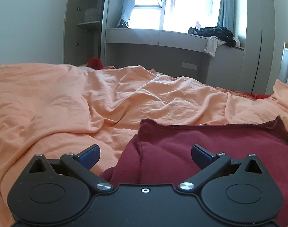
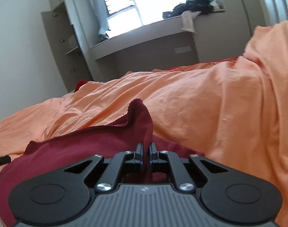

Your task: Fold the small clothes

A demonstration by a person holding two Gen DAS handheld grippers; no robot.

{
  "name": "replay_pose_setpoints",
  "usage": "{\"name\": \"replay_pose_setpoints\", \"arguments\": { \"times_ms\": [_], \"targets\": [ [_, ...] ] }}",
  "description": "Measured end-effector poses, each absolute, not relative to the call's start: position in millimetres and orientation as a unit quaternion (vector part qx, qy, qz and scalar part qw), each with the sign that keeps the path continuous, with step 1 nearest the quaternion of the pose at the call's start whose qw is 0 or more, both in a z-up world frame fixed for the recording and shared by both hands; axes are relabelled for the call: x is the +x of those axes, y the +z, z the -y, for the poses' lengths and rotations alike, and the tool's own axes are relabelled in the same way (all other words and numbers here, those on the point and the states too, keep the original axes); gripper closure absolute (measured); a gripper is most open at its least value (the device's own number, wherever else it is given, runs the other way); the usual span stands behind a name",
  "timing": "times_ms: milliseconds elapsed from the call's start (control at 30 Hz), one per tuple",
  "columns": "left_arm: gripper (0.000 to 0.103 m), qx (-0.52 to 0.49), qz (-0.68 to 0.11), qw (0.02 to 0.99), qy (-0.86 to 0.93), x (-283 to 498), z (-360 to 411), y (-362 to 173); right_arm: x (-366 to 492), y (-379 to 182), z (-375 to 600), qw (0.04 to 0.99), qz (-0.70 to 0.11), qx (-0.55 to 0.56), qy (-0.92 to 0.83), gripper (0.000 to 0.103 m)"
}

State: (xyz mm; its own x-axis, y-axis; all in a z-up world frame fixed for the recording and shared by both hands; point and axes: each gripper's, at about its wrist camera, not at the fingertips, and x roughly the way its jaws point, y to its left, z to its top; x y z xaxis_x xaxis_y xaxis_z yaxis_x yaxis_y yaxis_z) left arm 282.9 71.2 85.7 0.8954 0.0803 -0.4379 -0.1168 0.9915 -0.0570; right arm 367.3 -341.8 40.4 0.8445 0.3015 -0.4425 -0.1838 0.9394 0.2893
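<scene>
Left claw [image 1: 145, 156]: released, its blue-padded fingers [image 1: 89, 156] spread wide with nothing pressed between them.
Right claw [image 2: 147, 151]: clenched on a raised fold of the maroon garment [image 2: 142, 124]; the cloth stands up in a peak just ahead of the fingertips, its raw edge curling at the top.
Maroon garment: in the left wrist view it lies spread on the bed directly ahead of and beneath the left claw [image 1: 200, 140], reaching out to that claw's right, with a straight hem running across its far edge. A rounded fold of it (thick, soft-looking) sits just under the gap between the fingers.
Garment in the right wrist view: it stretches away to the left of the right claw, lying low on the bedding, and passes under the claw body.
Orange duvet [image 1: 68, 98]: rumpled, covering the bed beyond and to the left of the left claw; beyond and to the right of the right claw it rises in a high heap [image 2: 248, 94].
Window ledge [image 1: 162, 34]: well beyond both claws, under a bright window.
Dark clothes pile [image 1: 214, 33]: on the right end of that ledge, with a pale piece hanging over its edge.
Shelf unit [image 1: 83, 22]: far off to the left of the ledge, against the wall.
</scene>
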Motion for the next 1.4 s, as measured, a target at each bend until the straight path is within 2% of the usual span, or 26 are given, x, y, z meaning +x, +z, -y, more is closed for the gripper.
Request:
{"name": "replay_pose_setpoints", "arguments": {
  "times_ms": [267, 400, 500, 667, 733, 833, 933, 1067, 1167, 1267, 1300, 1400],
  "targets": [
    [0.001, -0.031, -0.241, 0.968, 0.065, 285, -75, 78, 368, 32, 334, 0.954, -0.258, 0.098, 0.114, 0.093],
    [0.001, -0.039, -0.234, 0.969, 0.067, 278, -77, 80, 358, 34, 333, 0.959, -0.248, 0.089, 0.101, 0.082],
    [0.001, -0.04, -0.228, 0.971, 0.066, 271, -76, 84, 350, 36, 332, 0.963, -0.237, 0.088, 0.095, 0.079],
    [0.001, -0.01, -0.204, 0.975, 0.081, 252, -64, 92, 335, 42, 329, 0.968, -0.217, 0.088, 0.095, 0.052],
    [0.001, 0.004, -0.196, 0.976, 0.093, 241, -61, 93, 327, 44, 328, 0.97, -0.207, 0.086, 0.099, 0.035],
    [0.001, 0.024, -0.191, 0.975, 0.108, 217, -59, 94, 319, 45, 328, 0.969, -0.203, 0.085, 0.11, 0.026],
    [0.001, 0.015, -0.19, 0.975, 0.118, 189, -63, 93, 323, 42, 327, 0.967, -0.209, 0.083, 0.119, 0.026],
    [0.001, -0.027, -0.196, 0.972, 0.126, 155, -72, 88, 334, 32, 328, 0.96, -0.229, 0.103, 0.124, 0.026],
    [0.001, -0.053, -0.207, 0.969, 0.124, 137, -73, 82, 339, 24, 332, 0.956, -0.24, 0.125, 0.116, 0.038],
    [0.001, -0.073, -0.217, 0.966, 0.12, 128, -71, 75, 337, 21, 340, 0.953, -0.239, 0.152, 0.104, 0.071],
    [0.001, -0.077, -0.22, 0.965, 0.116, 127, -69, 73, 336, 20, 344, 0.952, -0.237, 0.162, 0.102, 0.093],
    [0.001, -0.085, -0.225, 0.965, 0.104, 127, -64, 69, 330, 20, 355, 0.948, -0.234, 0.191, 0.102, 0.095]
  ]
}}
